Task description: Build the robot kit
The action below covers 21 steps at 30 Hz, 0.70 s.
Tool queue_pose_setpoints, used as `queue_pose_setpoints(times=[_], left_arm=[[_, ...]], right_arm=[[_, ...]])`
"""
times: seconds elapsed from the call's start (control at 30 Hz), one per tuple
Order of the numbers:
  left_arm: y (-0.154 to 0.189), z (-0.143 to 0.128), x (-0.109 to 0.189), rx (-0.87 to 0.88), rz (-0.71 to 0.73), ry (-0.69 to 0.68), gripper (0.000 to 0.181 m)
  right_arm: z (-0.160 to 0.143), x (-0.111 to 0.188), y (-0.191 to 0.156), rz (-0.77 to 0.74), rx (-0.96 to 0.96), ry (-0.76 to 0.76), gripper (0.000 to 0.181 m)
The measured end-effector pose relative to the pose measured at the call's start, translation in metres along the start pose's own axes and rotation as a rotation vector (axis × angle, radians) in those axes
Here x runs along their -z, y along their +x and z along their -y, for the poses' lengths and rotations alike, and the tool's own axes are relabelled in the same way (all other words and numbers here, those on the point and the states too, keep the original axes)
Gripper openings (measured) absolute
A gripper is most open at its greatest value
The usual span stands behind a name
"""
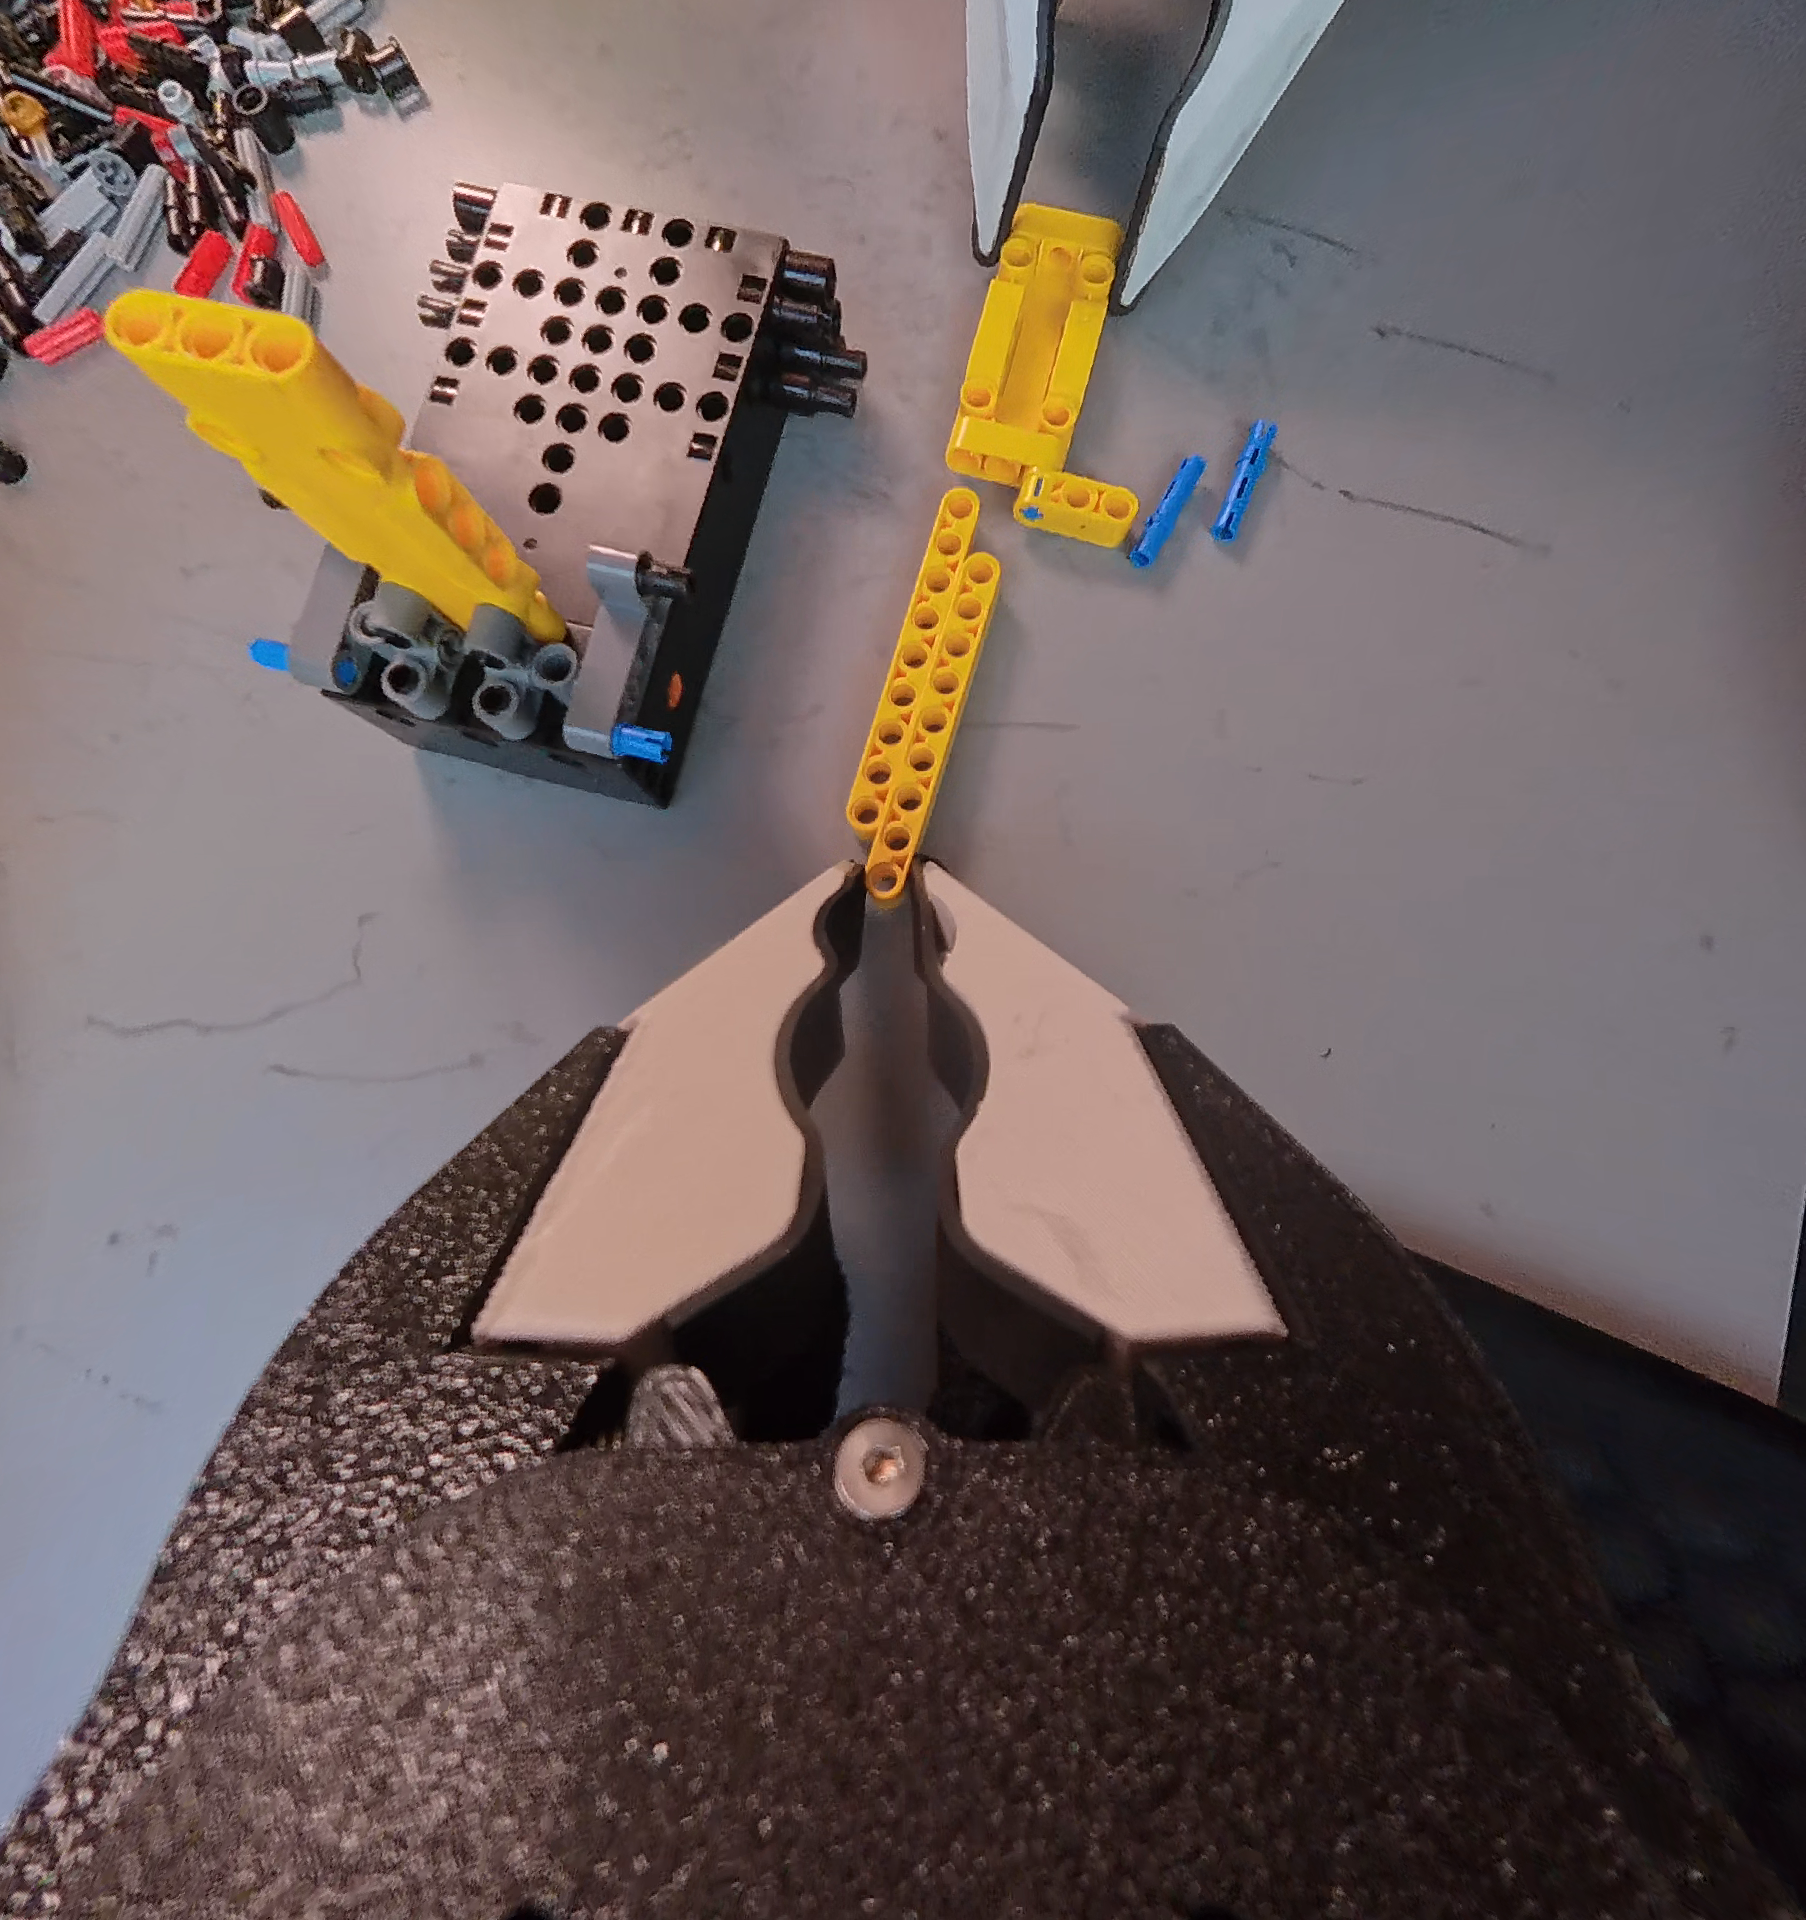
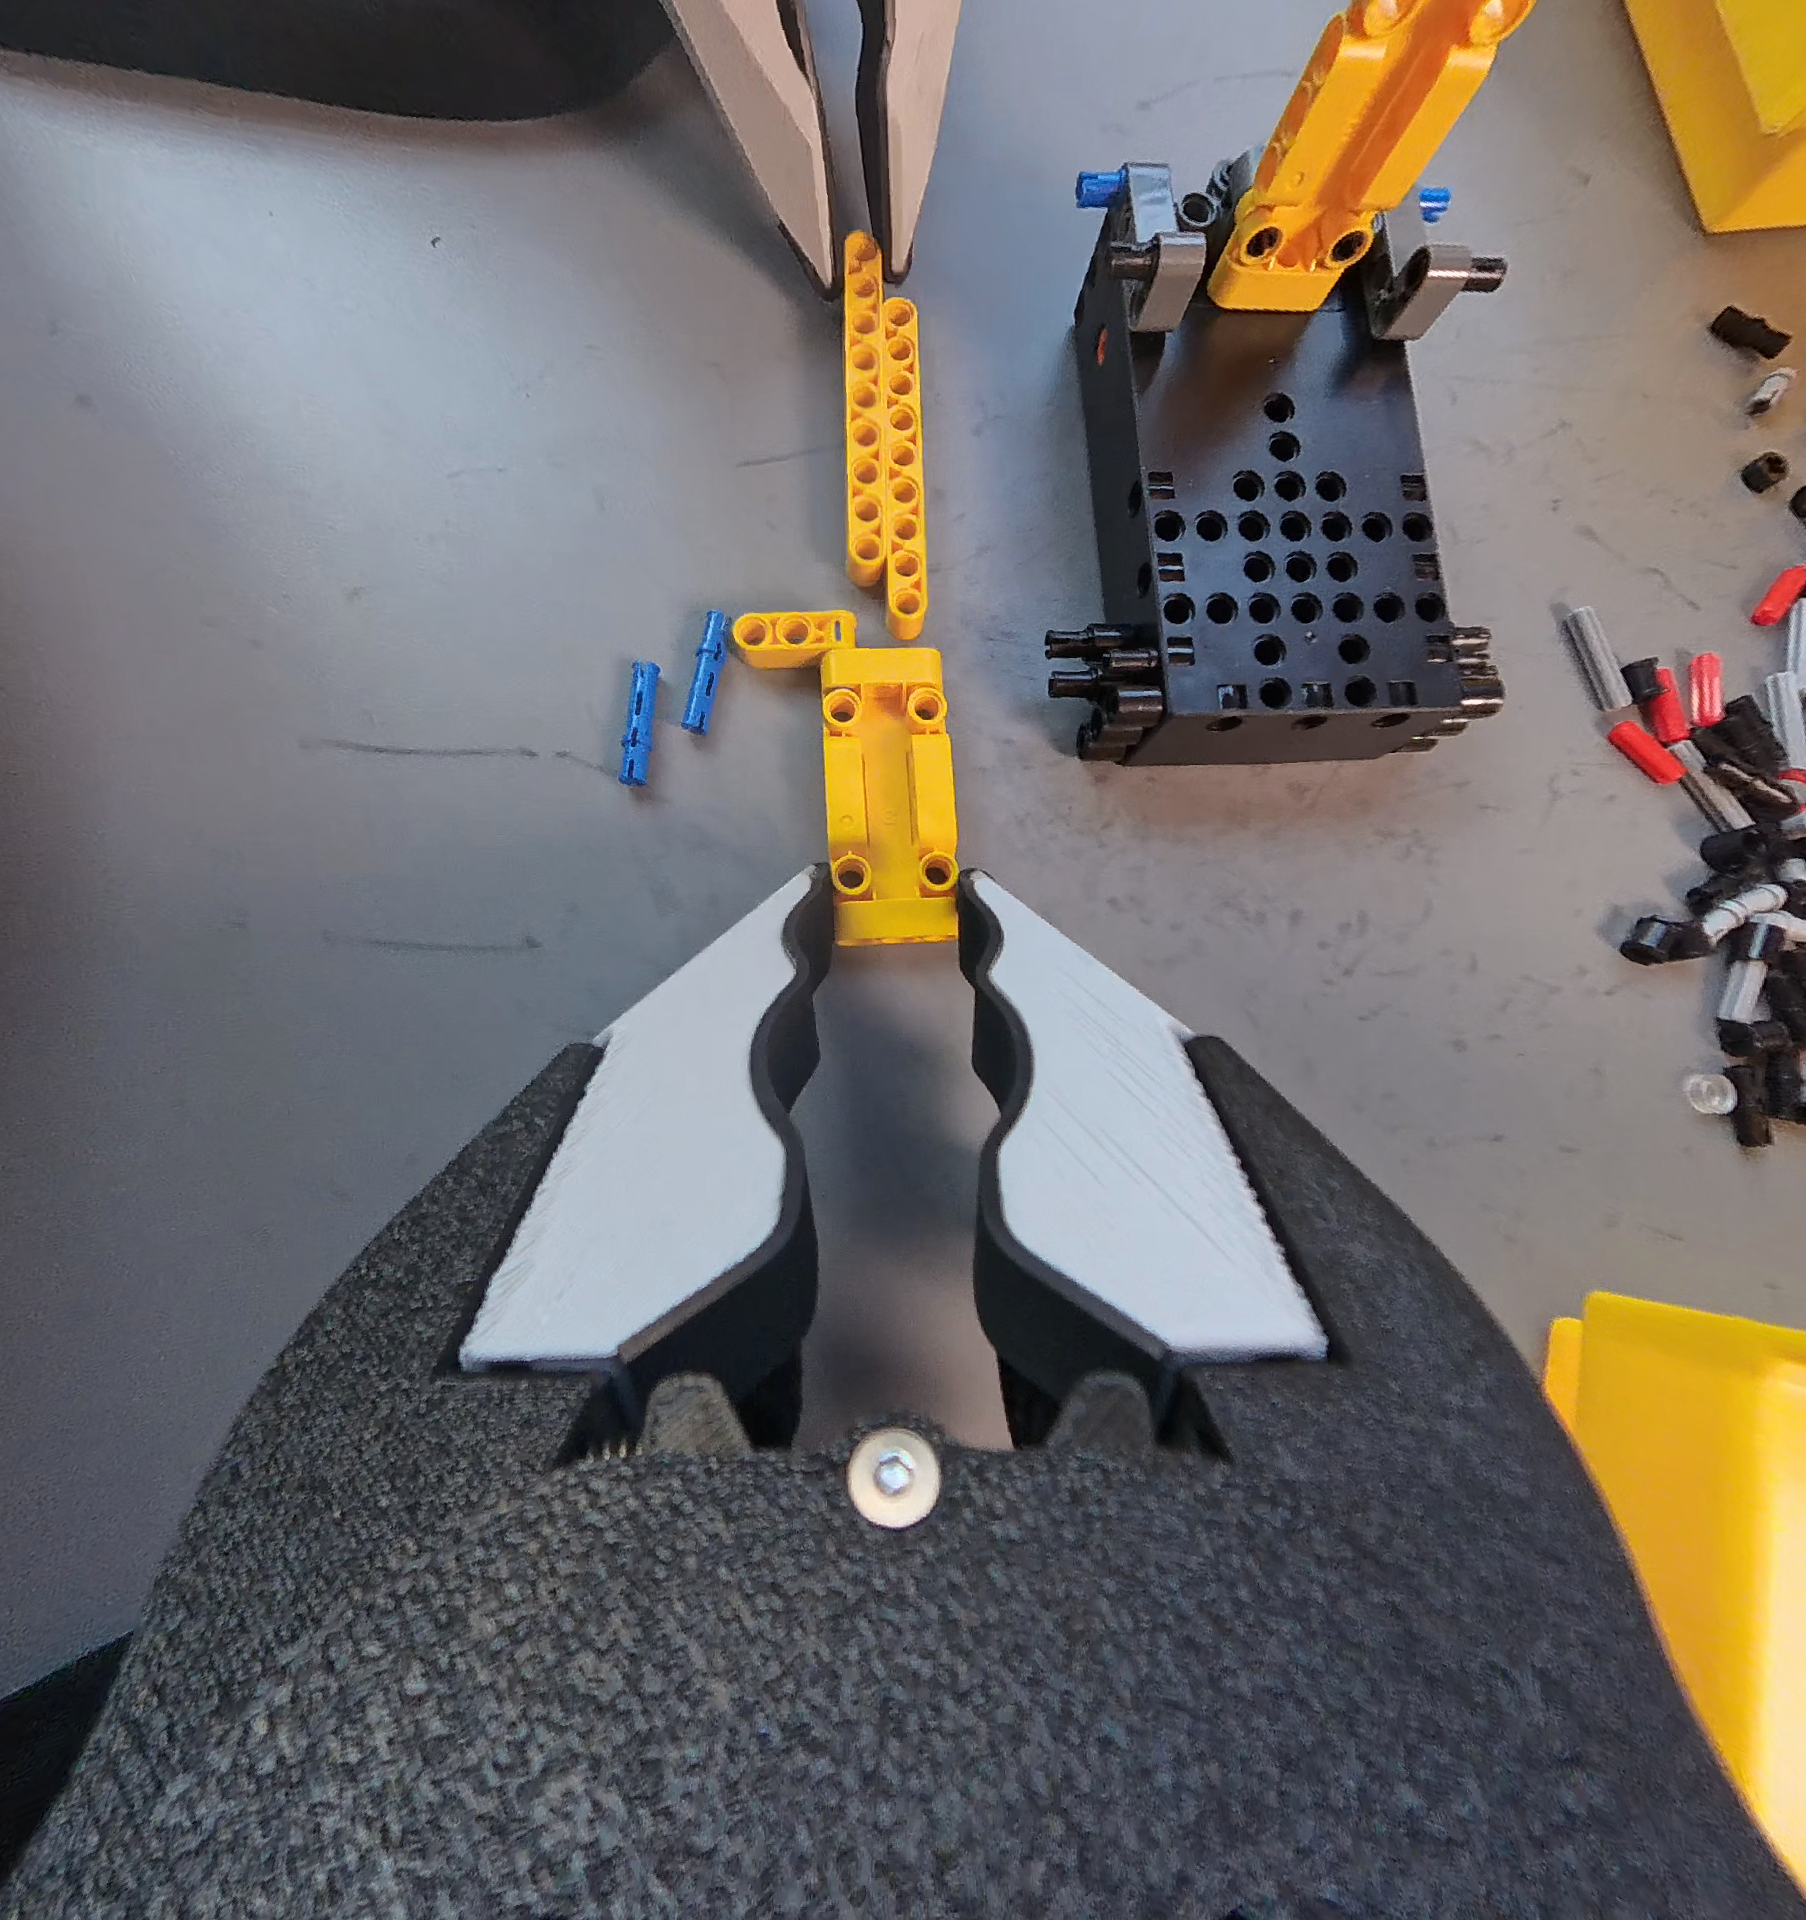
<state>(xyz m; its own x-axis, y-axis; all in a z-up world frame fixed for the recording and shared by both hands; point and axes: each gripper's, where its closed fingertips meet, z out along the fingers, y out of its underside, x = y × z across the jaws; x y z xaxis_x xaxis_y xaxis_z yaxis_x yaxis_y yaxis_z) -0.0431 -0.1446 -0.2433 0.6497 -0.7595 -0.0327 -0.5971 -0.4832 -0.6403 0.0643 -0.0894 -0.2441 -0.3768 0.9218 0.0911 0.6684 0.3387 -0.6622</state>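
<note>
Two long yellow holed beams lie side by side on the grey table. My left gripper point(image 1: 891, 881) is shut on the near end of one beam point(image 1: 943, 684), low at the table. It shows at the top of the right wrist view point(image 2: 866, 272), with that beam point(image 2: 863, 416) between its tips. My right gripper point(image 2: 894, 902) is shut on the end of a yellow rectangular panel piece point(image 2: 888, 769), one finger against each side. The left wrist view shows it at the top point(image 1: 1057, 272) astride the panel point(image 1: 1029, 353). The two grippers face each other.
A short yellow three-hole beam point(image 2: 793, 632) and two blue pins point(image 2: 705, 670) point(image 2: 639, 722) lie beside the panel. A black perforated block point(image 1: 608, 416) carries an upright yellow arm point(image 1: 286, 405). A pile of small red, grey and black parts point(image 2: 1772, 831) and yellow bins point(image 2: 1730, 1538) stand nearby. Across from one pair of fingers to the other is roughly 12 cm.
</note>
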Motion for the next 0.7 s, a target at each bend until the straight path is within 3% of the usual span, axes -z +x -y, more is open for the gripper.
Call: queue_pose_setpoints(times=[0.7], left_arm=[[-0.008, 0.039, 0.031, -0.013, 0.037, 0.283, 0.007]], right_arm=[[0.01, -0.006, -0.007, -0.005, 0.029, 0.029, 0.024]])
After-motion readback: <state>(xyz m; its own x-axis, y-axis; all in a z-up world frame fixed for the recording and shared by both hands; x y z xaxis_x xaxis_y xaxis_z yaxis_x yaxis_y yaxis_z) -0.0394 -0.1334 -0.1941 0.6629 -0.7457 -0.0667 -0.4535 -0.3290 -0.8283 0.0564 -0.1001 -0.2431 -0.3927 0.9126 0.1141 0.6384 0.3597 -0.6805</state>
